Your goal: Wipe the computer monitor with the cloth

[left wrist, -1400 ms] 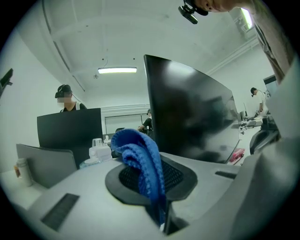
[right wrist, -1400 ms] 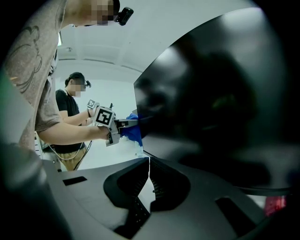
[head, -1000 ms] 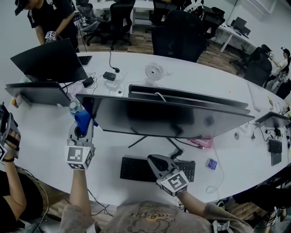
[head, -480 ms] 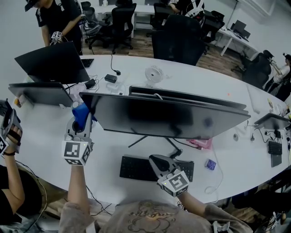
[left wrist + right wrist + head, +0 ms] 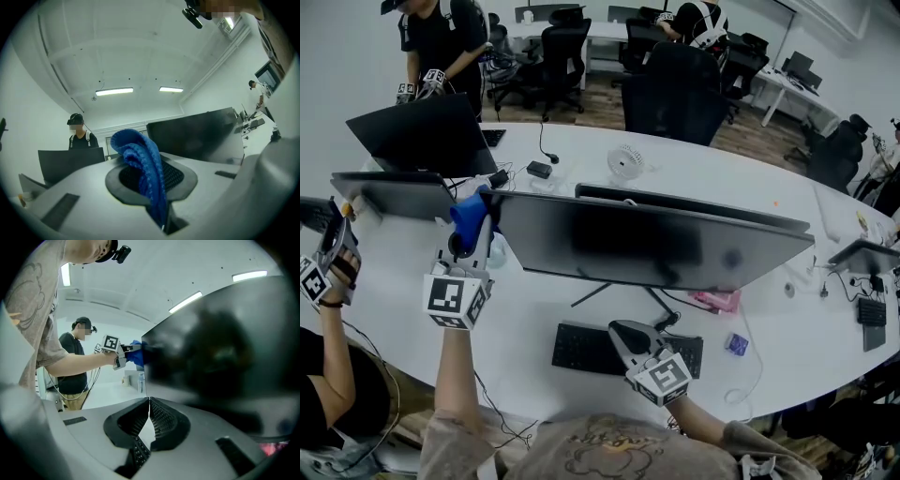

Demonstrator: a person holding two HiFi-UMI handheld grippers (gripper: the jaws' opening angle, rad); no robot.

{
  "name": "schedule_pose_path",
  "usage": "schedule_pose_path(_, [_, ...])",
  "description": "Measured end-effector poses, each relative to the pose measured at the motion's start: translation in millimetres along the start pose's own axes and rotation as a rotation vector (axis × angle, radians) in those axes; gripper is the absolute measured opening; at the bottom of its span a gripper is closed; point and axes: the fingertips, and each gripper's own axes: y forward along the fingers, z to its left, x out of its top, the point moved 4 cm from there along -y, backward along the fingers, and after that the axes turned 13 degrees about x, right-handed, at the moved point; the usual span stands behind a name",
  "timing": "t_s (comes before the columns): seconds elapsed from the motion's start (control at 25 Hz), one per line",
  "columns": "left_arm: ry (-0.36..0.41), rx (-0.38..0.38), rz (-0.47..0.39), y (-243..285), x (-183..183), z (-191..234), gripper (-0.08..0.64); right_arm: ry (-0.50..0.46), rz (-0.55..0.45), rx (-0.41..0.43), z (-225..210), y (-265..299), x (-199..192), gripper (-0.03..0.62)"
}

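Note:
A wide dark monitor [image 5: 647,246] stands on the white table [image 5: 534,309], its screen facing me. My left gripper [image 5: 469,239] is shut on a blue cloth [image 5: 470,216] and holds it at the monitor's upper left corner. In the left gripper view the cloth [image 5: 140,166] bulges between the shut jaws, with the monitor [image 5: 197,136] just beyond. My right gripper [image 5: 623,330] is shut and holds nothing, low over the keyboard [image 5: 581,349]. The right gripper view shows the monitor [image 5: 225,362] and the left gripper [image 5: 133,351] with the cloth at the screen's corner.
A small fan [image 5: 625,161], cables and a second monitor's back [image 5: 675,202] lie behind the screen. Laptops [image 5: 422,136] stand at the left. A pink item [image 5: 712,300] lies under the monitor's right side. A person [image 5: 441,42] stands at the far left; another's gripper [image 5: 323,267] is at the left edge.
My left gripper has risen with the blue cloth, from beside the monitor's left edge up to its upper left corner. The right gripper has stayed over the keyboard.

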Motion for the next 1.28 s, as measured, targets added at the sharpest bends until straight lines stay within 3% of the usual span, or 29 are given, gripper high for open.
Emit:
schedule_pose_path(0.48, [0.035,0.021,-0.078,3.3,49.4,12.4,0.048,-0.017,-0.013,-0.017,9.9,-14.5,14.0,0.021])
schedule_pose_path(1.04, [0.065,0.040,-0.100,0.9,69.4,4.2,0.048,-0.015,-0.020,-0.025,11.7,-33.4,13.8,0.021])
schedule_pose_path(1.28, [0.093,0.006,-0.107,6.5,80.4,-13.7,0.048,-0.006,-0.032,-0.040,5.5,-47.8,10.7,0.021])
